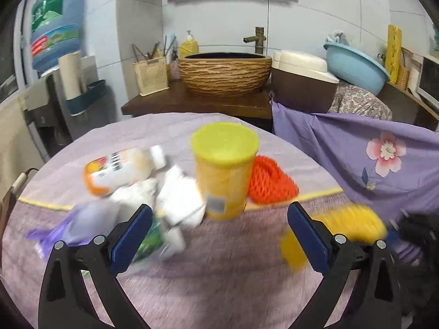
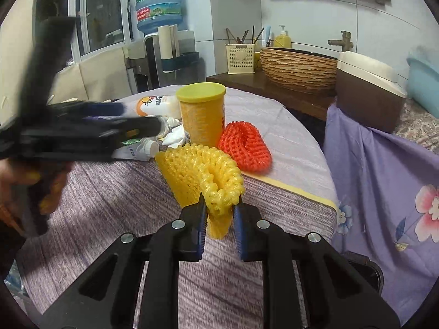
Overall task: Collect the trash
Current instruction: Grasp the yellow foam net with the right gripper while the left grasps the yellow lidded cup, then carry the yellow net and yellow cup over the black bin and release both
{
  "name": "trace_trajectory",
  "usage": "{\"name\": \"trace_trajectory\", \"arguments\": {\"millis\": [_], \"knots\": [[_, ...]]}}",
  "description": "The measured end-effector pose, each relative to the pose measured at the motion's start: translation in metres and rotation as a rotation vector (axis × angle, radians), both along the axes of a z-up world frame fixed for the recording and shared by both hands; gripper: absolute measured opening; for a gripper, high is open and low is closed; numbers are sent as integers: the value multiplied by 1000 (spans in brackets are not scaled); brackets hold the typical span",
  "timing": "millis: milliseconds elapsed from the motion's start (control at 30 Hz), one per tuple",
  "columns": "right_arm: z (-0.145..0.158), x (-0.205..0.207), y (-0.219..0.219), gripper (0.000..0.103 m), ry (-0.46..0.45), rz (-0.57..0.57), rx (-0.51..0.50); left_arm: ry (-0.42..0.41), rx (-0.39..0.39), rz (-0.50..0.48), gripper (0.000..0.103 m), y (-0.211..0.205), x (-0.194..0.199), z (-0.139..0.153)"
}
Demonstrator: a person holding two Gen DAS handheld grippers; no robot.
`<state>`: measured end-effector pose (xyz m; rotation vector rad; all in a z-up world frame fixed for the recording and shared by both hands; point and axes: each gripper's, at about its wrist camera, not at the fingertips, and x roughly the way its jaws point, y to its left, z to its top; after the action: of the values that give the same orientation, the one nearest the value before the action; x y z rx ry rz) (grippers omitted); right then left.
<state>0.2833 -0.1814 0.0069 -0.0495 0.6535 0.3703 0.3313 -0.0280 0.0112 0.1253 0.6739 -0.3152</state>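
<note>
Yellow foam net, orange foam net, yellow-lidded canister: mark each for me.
yellow foam net (image 2: 216, 183), right wrist view, on its bunched mesh above the right claw.
orange foam net (image 2: 245, 148), right wrist view, on its mesh body.
yellow-lidded canister (image 2: 203, 120), right wrist view, on its side wall.

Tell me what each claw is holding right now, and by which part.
The right claw is shut on the yellow foam net, pinching its lower folded edge. The left claw is open and holds nothing.
</note>
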Motion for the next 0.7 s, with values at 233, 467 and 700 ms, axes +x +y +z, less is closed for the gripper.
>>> {"name": "trace_trajectory", "arguments": {"millis": [233,467,700], "knots": [[-5,-31,-15,18,1,-9,-3,-28,19,80,97,-27,45,-12],[-14,-51,-35,18,21,-38,32,-40,50,132,83,-41,66,-23],[-19,-61,-51,18,25,-73,66,-66,47,136,65,-38,53,-21]]}}
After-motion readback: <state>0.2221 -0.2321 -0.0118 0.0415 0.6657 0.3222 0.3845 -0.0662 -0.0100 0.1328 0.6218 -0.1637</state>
